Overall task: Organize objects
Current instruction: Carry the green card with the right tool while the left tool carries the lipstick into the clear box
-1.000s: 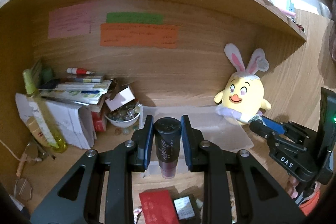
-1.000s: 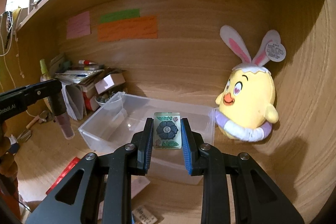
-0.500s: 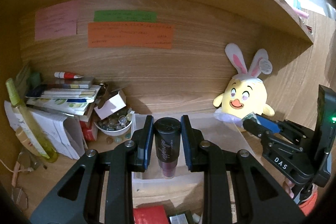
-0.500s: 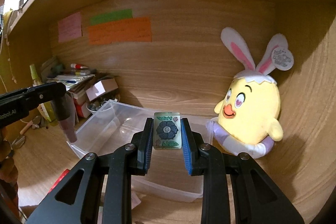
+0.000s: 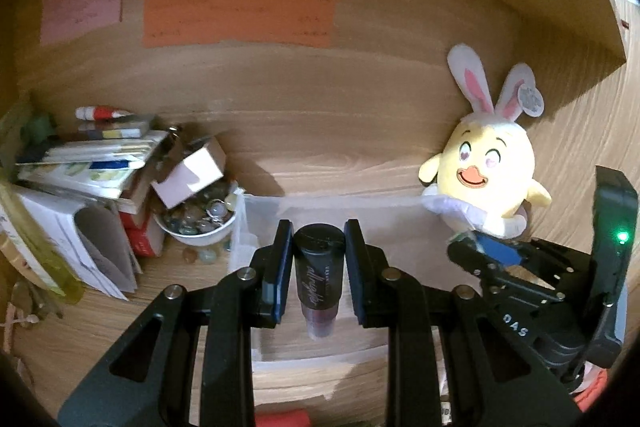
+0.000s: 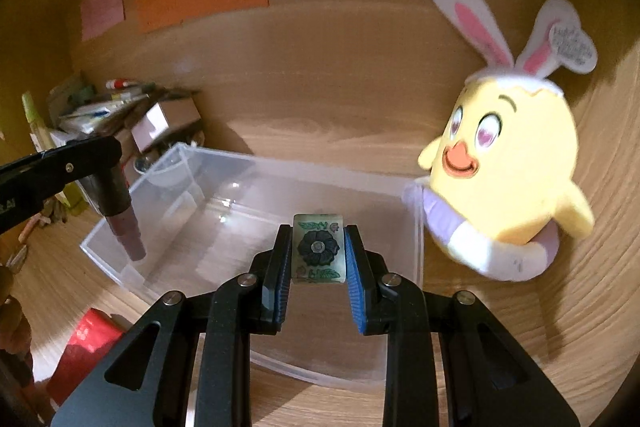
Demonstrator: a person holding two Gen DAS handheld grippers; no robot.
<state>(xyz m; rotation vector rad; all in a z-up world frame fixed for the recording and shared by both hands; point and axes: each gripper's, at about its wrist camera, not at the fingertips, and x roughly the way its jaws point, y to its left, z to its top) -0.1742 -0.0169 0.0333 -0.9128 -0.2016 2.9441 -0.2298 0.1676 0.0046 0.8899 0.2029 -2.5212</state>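
My left gripper [image 5: 319, 245] is shut on a dark lip gloss tube [image 5: 319, 275] with a black cap, which hangs down over the clear plastic bin [image 5: 256, 215]. In the right wrist view that tube [image 6: 124, 223] hangs over the bin's left corner. My right gripper [image 6: 319, 247] is shut on a pale green tile [image 6: 319, 249] with a dark flower on it, held over the open clear bin [image 6: 416, 227]. Nothing shows in the bin. The right gripper [image 5: 476, 247] also shows at the right of the left wrist view.
A yellow plush chick with bunny ears [image 6: 508, 163] leans right of the bin. A stack of books and boxes [image 5: 88, 167] and a white bowl of pebbles [image 5: 196, 223] stand left of it. A red packet [image 6: 84, 343] lies on the desk in front. Coloured notes [image 5: 236, 15] hang on the back panel.
Both grippers have moved forward and down under the shelf, closer to the bin, each still holding its object. The bin and the plush now look larger.
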